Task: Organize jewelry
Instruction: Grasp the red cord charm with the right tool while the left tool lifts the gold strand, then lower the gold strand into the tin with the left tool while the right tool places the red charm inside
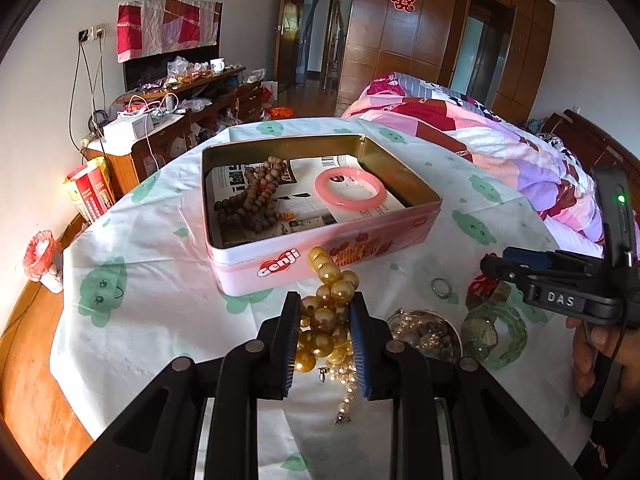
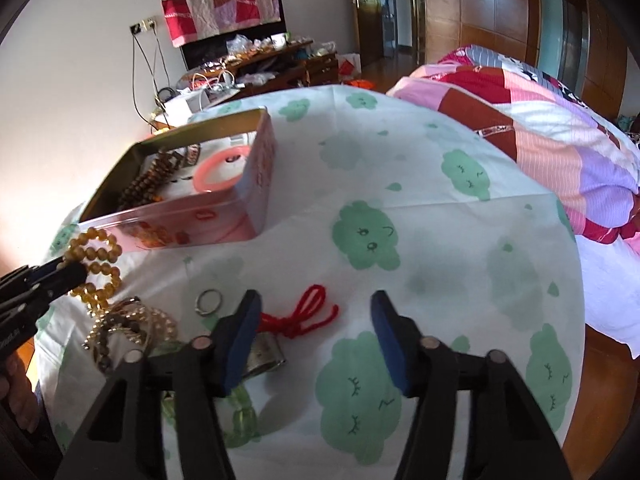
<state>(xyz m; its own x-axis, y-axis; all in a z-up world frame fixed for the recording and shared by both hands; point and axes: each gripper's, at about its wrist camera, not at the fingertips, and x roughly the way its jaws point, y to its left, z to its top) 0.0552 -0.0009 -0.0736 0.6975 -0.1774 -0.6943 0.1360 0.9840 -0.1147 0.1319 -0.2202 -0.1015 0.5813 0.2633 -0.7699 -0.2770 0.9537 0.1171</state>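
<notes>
A round surface (image 2: 460, 240) is covered by a white cloth (image 1: 152, 248) printed with green clouds. On it toward the far left sits a pink open tin (image 1: 320, 256). Nearer lie a silver ring (image 2: 208, 301), a red yarn bow (image 2: 308, 312), a green bangle (image 1: 494, 334) and a heap of pearl strands (image 1: 424, 332).

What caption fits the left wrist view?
Left gripper lifts gold bead necklace toward the pink tin.
</notes>
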